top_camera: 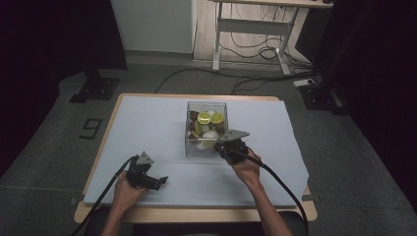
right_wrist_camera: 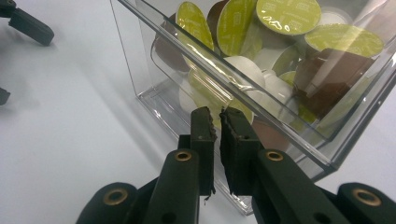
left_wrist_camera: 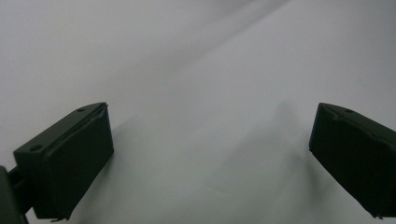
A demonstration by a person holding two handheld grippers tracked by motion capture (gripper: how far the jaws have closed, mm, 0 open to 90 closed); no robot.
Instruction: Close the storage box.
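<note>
A: Where do we have the clear box (top_camera: pixel 206 129) of capsules (right_wrist_camera: pixel 287 15)?
B: Mid-tabletop (top_camera: pixel 147 123). Our right gripper (right_wrist_camera: pixel 217 114), jaws together, is at its near wall; our left gripper (left_wrist_camera: pixel 210 140), jaws apart and empty, sits well left of the box.

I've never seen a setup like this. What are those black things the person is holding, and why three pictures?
A person sits at a table with a hand-held two-jaw gripper in each hand. The high view looks down from above; each of the other two comes from a camera riding on a gripper. The left gripper hangs over the bare white surface, jaws wide apart, holding nothing. The right gripper has its jaws shut with nothing between them, right at the wall of a clear plastic box. The box is full of coffee capsules, green-lidded, white and brown.
</note>
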